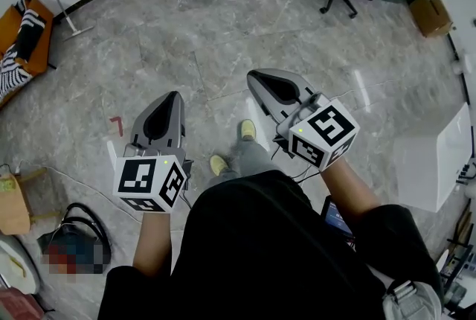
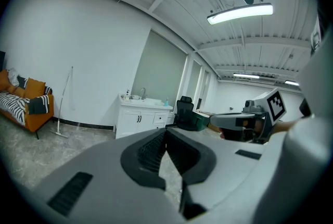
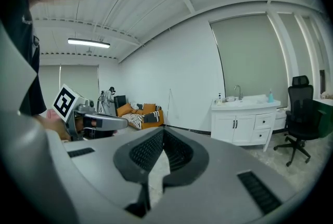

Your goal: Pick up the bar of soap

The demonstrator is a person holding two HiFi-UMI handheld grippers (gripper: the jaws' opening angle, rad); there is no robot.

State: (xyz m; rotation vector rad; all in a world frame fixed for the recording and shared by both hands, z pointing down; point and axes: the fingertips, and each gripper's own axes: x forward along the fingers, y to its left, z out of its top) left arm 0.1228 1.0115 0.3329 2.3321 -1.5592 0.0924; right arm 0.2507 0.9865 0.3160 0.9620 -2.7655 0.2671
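Quick status from my end: both claws are just held out in front at about waist height over the grey marble-look tile floor (image 1: 186, 43), pointing away from the body. The left gripper (image 2: 166, 130) has its jaws closed tip to tip with nothing pinched between them, only that little leaf-shaped gap behind the tips with floor showing through. Same for the right gripper (image 3: 163, 129): tips together, empty. In the head view the right one sits a bit further forward than the left, and they're well apart, with a pair of yellow shoes (image 1: 248, 130) on the floor between them. Across the room there's a white vanity cabinet with a sink and faucet (image 3: 244, 119) against the wall, a small blue bottle (image 3: 269, 95) standing on its top, and a black office chair (image 3: 302, 124) just beside it. An orange sofa with striped black-and-white cushions (image 2: 26, 108) is off to the left. As for the bar of soap, I honestly can't make it out in any view, so I can't tell where it is or which way its long side runs.
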